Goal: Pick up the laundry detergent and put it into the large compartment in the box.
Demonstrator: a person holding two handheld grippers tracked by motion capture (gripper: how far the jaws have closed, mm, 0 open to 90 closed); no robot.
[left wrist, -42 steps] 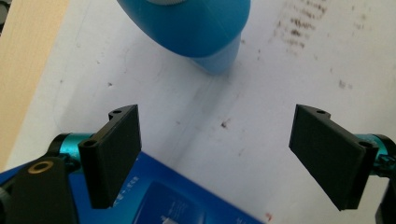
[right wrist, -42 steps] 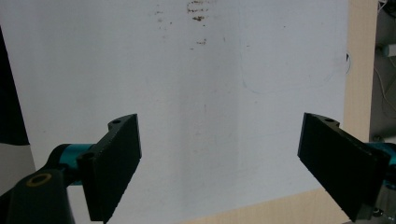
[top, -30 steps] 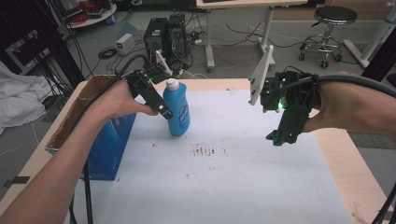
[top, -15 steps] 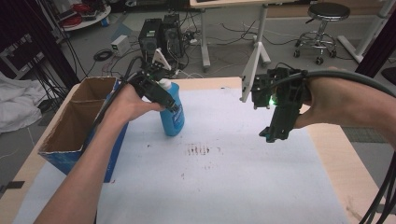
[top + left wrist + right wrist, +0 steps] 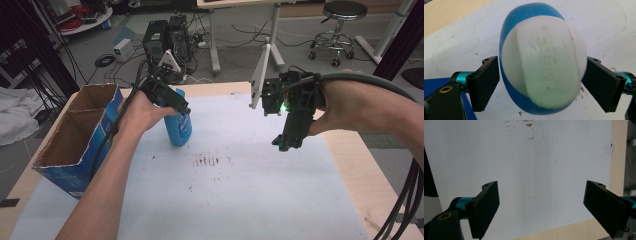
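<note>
1. One cardboard box (image 5: 75,135), left edge of the high view, blue outside and brown inside, top open. The part of its inside that shows is bare. Small white print on its blue front wall is too small to read.
2. Left gripper (image 5: 175,102), just right of the box, left of centre. It sits over the top of a blue bottle (image 5: 179,127) that stands upright on the white sheet (image 5: 240,190).
3. Left gripper view: the bottle's white cap (image 5: 544,67) sits between the two black jaws. The right jaw touches the cap's side; a narrow gap shows at the left jaw. Whether they clamp it I cannot tell. Raised lettering on the cap top is blurred, unreadable.
4. Brown specks (image 5: 210,161) lie on the sheet at centre frame, just lower right of the bottle.
5. Right gripper (image 5: 285,142), right of centre in the high view, held above the sheet and well apart from the bottle, pointing down. A green light glows on its body.
6. Right gripper view: jaws spread wide with nothing between them, white sheet below, wooden table (image 5: 617,150) edge at the right.
</note>
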